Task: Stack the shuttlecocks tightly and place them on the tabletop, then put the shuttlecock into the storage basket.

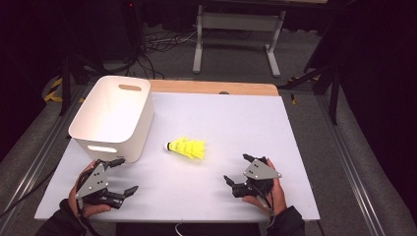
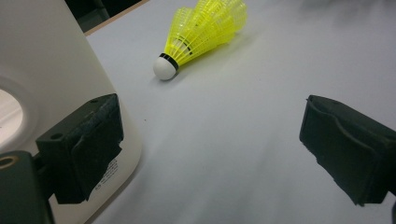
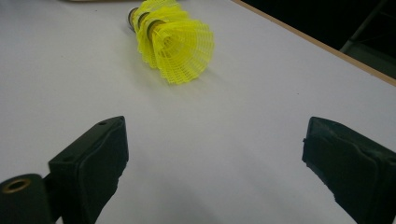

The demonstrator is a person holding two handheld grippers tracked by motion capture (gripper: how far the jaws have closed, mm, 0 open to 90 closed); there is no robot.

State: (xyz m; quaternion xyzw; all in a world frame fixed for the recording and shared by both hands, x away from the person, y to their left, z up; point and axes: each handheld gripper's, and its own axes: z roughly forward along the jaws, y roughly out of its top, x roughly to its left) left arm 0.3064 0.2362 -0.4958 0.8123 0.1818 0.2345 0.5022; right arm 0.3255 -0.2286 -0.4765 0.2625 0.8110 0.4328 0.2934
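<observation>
A yellow plastic shuttlecock [image 1: 188, 147] with a white cork tip lies on its side mid-table; its skirt looks like a few nested together. In the left gripper view the shuttlecock [image 2: 201, 32] lies ahead, tip toward me. The right gripper view has the shuttlecock [image 3: 175, 44] skirt-first. My left gripper [image 1: 127, 175] is open near the front left, close beside the white bin [image 1: 113, 115]. Front right, my right gripper [image 1: 237, 168] is open too. Nothing sits between the fingers of the left gripper [image 2: 210, 149] or the right gripper [image 3: 215, 163].
The white table top [image 1: 236, 118] has a wooden strip [image 1: 216, 87] along its back edge. The bin wall [image 2: 51, 70] nearly touches my left finger. A grey desk frame [image 1: 236, 29] and cables stand on the floor behind.
</observation>
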